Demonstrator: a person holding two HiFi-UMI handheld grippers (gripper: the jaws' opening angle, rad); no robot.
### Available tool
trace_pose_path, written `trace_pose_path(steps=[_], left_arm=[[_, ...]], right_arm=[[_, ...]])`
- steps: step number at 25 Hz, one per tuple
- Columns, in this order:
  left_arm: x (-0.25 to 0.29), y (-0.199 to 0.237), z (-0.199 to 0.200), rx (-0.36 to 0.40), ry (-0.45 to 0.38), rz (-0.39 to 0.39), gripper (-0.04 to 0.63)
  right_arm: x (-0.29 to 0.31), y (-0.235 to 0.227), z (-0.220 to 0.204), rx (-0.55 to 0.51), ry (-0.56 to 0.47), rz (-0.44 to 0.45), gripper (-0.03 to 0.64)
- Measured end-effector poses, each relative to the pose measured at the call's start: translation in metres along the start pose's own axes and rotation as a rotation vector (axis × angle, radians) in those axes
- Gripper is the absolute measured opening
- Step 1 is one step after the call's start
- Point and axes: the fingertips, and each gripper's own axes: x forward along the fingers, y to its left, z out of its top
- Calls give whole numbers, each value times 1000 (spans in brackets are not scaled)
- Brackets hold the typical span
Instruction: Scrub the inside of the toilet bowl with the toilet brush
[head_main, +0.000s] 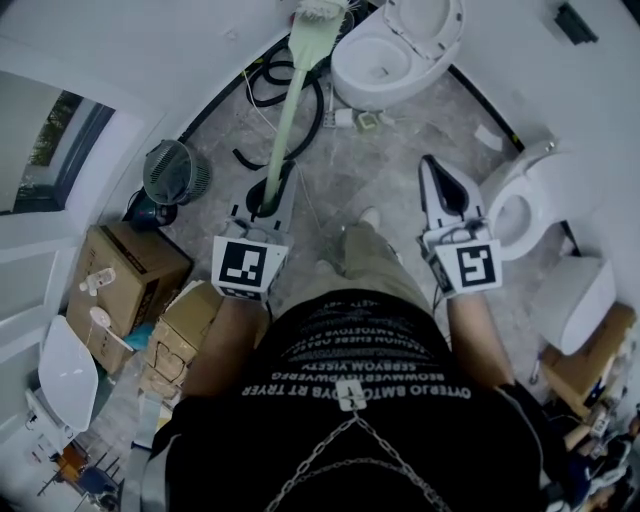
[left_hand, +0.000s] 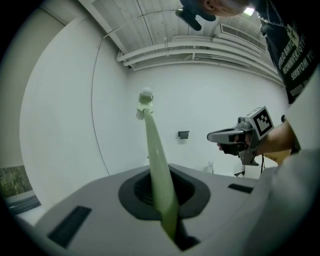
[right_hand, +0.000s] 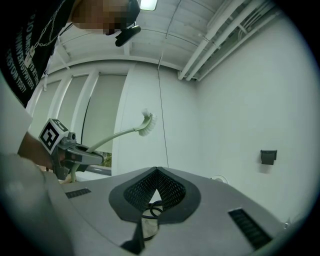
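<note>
A pale green toilet brush (head_main: 288, 100) is raised, its white bristle head (head_main: 320, 12) up near the far wall. My left gripper (head_main: 268, 196) is shut on the lower end of the brush handle (left_hand: 159, 170), and the brush head (left_hand: 145, 103) points away from the jaws. Beyond and to the right of the brush head stands a white toilet (head_main: 392, 55) with its lid up; the brush is outside its bowl. My right gripper (head_main: 436, 172) hovers at the right with its jaws together and nothing in them. In the right gripper view the brush (right_hand: 146, 123) shows at the left.
A second white toilet (head_main: 522, 208) stands close to my right gripper. Black hoses (head_main: 268, 84) lie on the floor by the far toilet. A small fan (head_main: 172, 172) and cardboard boxes (head_main: 128, 272) crowd the left side. A loose toilet seat (head_main: 68, 376) lies at lower left.
</note>
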Motion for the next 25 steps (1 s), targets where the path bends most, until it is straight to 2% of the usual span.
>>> trace_pose_path(steps=[5,11,19,25], left_arm=[[15,14,12,-38,-36,27,0],[37,37,11,-12,-25,55,2],[76,52,20,-64,-20,70,2],[100,48,20,-15,30,52,0]], right_arm=[[14,-14,4,-9,-2,-7,2],[38,-29,7,-7,0,-4,2],[69,-58,8,-4,25,5,2],[80,-83,14,-7,9,15,2]])
